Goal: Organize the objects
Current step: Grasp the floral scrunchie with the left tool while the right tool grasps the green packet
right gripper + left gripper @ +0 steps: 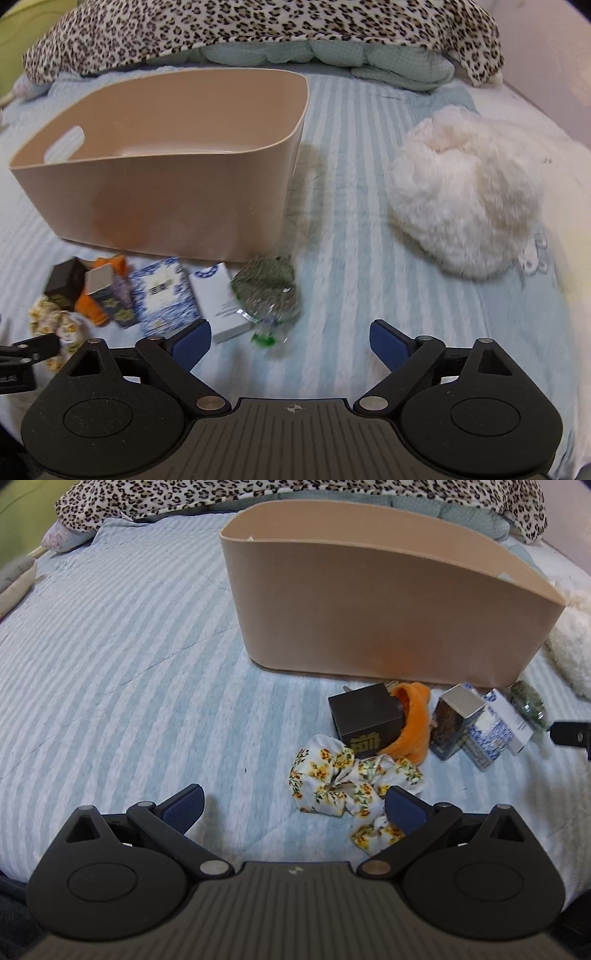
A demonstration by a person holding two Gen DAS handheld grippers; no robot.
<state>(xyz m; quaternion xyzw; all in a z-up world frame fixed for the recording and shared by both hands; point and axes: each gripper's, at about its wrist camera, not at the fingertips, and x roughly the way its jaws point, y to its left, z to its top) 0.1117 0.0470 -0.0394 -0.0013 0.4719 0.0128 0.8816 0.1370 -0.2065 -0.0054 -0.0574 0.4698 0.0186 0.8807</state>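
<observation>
Your left gripper point(293, 805) gapes wide over the striped bed point(110, 664), one pad at the floral scrunchie point(347, 779). Your right gripper point(290, 338) also spread, holding nothing. Clutter lies just before the beige bin point(166, 206).

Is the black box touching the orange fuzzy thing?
Touching. In the left wrist view the orange fuzzy thing presses right against the side of the black box, with no bed sheet showing between them.
</observation>
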